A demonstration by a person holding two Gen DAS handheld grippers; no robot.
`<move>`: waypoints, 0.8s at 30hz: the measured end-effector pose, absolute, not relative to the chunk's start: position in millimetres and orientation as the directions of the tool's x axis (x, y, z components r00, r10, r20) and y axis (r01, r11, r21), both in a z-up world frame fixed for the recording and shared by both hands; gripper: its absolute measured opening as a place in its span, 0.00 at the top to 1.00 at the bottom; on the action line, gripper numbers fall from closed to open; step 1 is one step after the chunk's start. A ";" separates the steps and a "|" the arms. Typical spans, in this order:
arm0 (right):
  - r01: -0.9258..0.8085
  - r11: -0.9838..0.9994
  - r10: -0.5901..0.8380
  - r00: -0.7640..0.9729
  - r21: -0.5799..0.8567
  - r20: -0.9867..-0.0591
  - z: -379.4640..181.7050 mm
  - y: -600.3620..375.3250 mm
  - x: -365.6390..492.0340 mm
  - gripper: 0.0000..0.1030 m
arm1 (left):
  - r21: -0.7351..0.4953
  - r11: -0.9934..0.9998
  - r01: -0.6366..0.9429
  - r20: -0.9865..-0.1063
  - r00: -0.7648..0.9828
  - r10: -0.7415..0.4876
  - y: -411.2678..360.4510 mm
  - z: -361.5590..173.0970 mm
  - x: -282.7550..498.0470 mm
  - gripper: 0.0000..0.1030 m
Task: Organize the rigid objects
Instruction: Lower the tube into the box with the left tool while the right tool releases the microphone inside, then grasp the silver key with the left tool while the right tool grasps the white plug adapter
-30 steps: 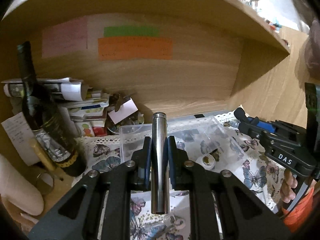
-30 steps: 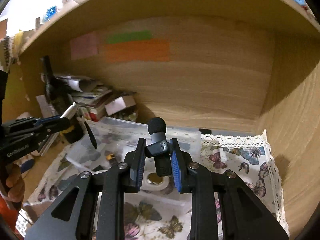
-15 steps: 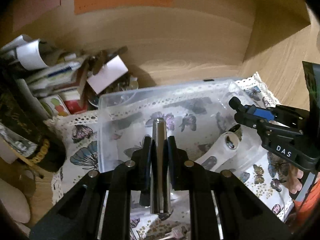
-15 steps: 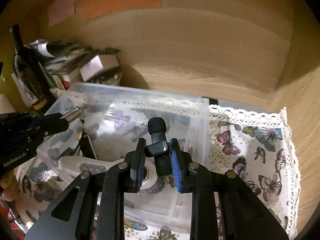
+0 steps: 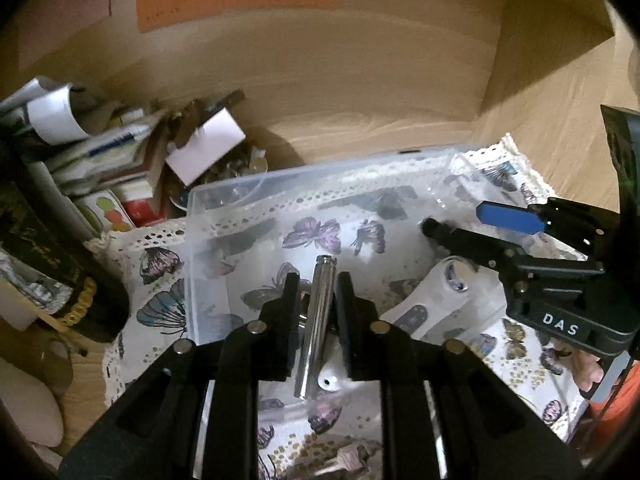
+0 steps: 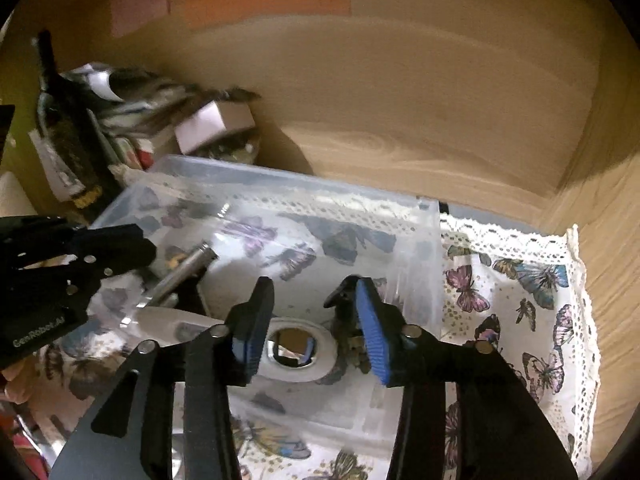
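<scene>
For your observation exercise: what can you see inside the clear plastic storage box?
Inside the clear plastic storage box lie a white device with a round opening and a small dark object. The gripper fingers hide the floor nearest the camera.

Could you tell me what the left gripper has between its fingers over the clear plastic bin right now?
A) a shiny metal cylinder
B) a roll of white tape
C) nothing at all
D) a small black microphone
A: in the left wrist view the left gripper has its fingers set on either side of a shiny metal cylinder, held above the clear plastic bin; the right wrist view shows the same cylinder protruding from it.
</scene>
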State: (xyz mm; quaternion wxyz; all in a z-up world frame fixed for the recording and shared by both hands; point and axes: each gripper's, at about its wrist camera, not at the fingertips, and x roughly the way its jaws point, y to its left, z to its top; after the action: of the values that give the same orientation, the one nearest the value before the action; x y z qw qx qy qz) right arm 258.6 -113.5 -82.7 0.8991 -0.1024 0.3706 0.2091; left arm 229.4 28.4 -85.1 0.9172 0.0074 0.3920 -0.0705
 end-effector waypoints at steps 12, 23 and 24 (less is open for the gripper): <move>-0.487 0.873 0.369 0.713 -0.042 -0.596 -43.0 -117.1 187.5 0.43 | -0.002 0.996 0.090 -0.623 0.779 -0.071 38.1 -48.1 171.3 0.24; -0.537 0.843 0.406 0.645 -0.006 -0.647 -73.8 -107.0 146.7 0.39 | 0.045 0.996 0.077 -0.684 0.729 -0.026 50.0 -82.2 134.6 0.13; -0.536 0.844 0.403 0.638 -0.003 -0.655 -78.7 -106.0 144.7 0.38 | 0.046 0.996 0.080 -0.698 0.716 -0.025 50.7 -88.8 132.8 0.13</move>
State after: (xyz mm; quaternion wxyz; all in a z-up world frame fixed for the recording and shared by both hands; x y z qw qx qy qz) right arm 144.7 -106.0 -78.7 0.8997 -0.0988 0.3356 0.2610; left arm 132.8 50.7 -88.8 0.9256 0.0365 0.3758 -0.0283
